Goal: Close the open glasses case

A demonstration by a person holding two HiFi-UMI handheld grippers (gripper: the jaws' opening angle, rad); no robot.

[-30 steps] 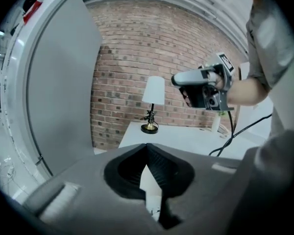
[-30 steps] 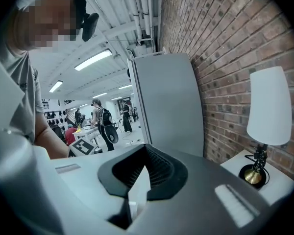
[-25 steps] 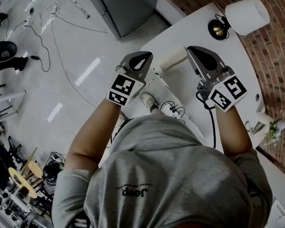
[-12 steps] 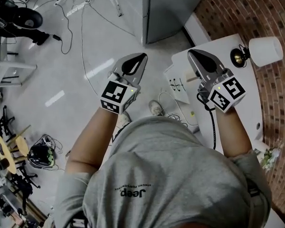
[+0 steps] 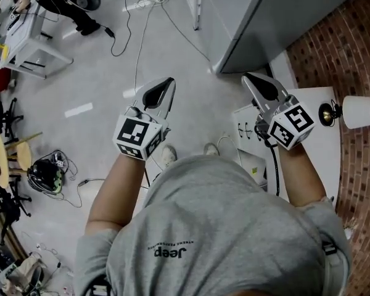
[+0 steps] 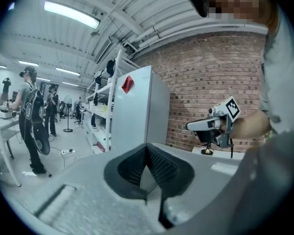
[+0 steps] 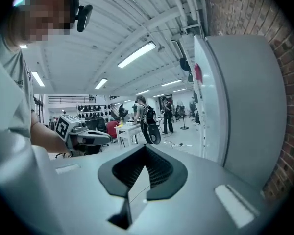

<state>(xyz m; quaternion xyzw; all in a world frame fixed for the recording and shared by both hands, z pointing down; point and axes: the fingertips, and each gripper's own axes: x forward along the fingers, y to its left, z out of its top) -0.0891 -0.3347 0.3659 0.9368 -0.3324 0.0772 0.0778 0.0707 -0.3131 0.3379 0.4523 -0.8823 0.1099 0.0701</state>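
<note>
No glasses case shows in any view. In the head view both grippers are held out in the air in front of the person. My left gripper (image 5: 166, 82) hangs over the bare floor, jaws together with nothing between them. Near the corner of the white table (image 5: 325, 142) my right gripper (image 5: 250, 79) is also shut and empty. In the left gripper view my left gripper (image 6: 147, 153) has its pads meeting, and the right gripper (image 6: 192, 126) shows to the side. The right gripper view shows my right gripper (image 7: 146, 156) with pads touching and the left gripper (image 7: 106, 138) beside it.
A tall grey cabinet (image 5: 265, 17) stands ahead, against a brick wall (image 5: 351, 48). A white-shaded lamp (image 5: 359, 111) and a white power strip (image 5: 246, 128) sit on the table. Cables (image 5: 142, 36) trail over the floor. People (image 6: 32, 116) stand far off by white tables.
The view has swung left, away from the table. Both grippers moved off the tabletop and now hang over the floor and table corner. The table and lamp slid to the right edge.
</note>
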